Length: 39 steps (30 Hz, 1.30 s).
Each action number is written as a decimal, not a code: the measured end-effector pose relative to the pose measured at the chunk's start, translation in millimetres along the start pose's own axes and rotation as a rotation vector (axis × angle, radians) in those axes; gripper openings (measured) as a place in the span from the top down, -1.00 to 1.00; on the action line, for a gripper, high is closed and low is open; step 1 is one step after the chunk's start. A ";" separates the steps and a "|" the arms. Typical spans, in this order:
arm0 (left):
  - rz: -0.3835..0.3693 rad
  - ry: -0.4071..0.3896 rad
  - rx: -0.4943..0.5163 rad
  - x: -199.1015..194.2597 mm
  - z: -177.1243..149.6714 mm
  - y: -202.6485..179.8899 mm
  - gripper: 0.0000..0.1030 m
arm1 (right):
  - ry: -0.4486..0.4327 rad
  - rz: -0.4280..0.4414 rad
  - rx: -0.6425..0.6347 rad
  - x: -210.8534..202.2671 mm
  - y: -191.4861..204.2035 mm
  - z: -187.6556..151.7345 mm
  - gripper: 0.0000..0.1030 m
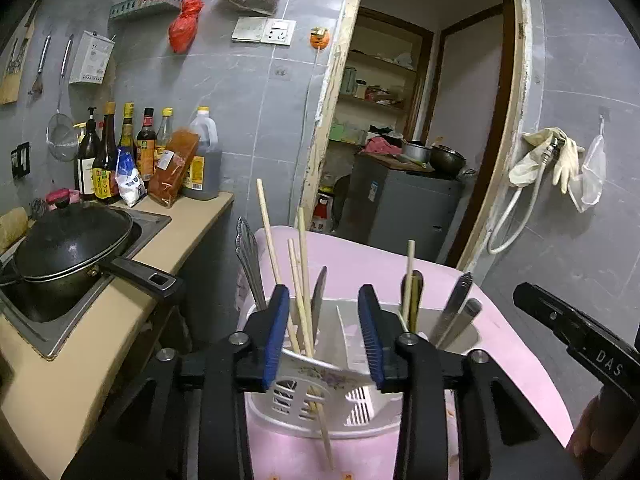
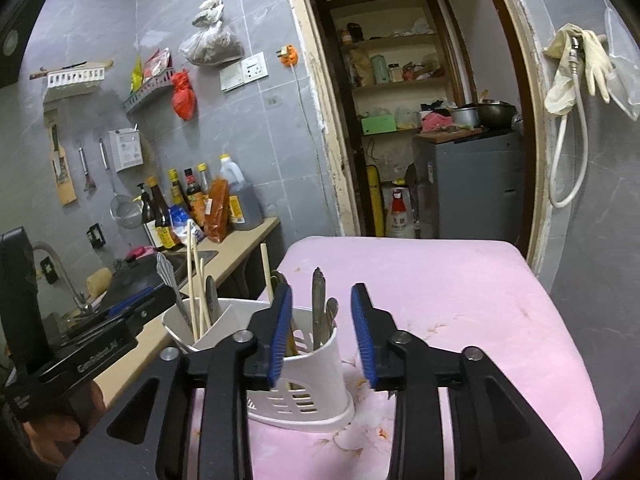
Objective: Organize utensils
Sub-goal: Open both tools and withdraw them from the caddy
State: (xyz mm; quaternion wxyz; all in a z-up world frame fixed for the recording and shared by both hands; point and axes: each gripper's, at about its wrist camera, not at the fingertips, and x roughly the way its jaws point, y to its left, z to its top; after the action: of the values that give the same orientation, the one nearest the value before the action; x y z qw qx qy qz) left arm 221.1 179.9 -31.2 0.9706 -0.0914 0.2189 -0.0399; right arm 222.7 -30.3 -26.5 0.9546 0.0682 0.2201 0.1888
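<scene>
A: Well, start with the biggest thing: what carries everything?

B: A pink table (image 2: 460, 300) beside the beige kitchen counter (image 1: 192, 224), where a black lidded wok (image 1: 68, 248) sits by a row of sauce bottles (image 1: 120, 152). On the table's near left part stands the white utensil caddy (image 2: 316, 380), slotted at the base and split into compartments.

A: What is in it?

B: Pale wooden chopsticks (image 1: 302, 276) lean in the left compartment with a metal utensil handle (image 1: 250, 260); another chopstick and steel handles (image 1: 456, 312) stand in the right one. One chopstick (image 1: 324, 432) seems to run down outside the caddy's front wall, though I cannot tell for sure.

A: And the tools?

B: The left gripper (image 1: 324, 336) is partly open and holds nothing; the chopsticks stand between its blue pads (image 1: 276, 336) in view, but no pad presses them. The right gripper (image 2: 320, 336) is likewise partly open and empty, framing the caddy's right compartment.

A: How will the pieces handle?

B: The chopsticks look light, stiff and smooth, so I would pinch one mid-shaft, across its width, and lift straight. The steel pieces are probably heavier and slicker; grip the flat of the handle. The caddy looks like thin plastic and may tip if tugged sideways.
</scene>
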 end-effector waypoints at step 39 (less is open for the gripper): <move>0.064 0.007 0.070 -170.3 -55.0 -103.5 -0.71 | 0.014 -0.079 0.001 -203.2 -44.5 -43.5 -1.00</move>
State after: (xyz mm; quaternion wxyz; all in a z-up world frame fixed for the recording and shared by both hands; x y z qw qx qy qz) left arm 40.0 89.7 11.3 0.9733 -0.0500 0.2234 -0.0167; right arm 49.0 -148.5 5.4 0.9597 0.0585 0.2295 0.1512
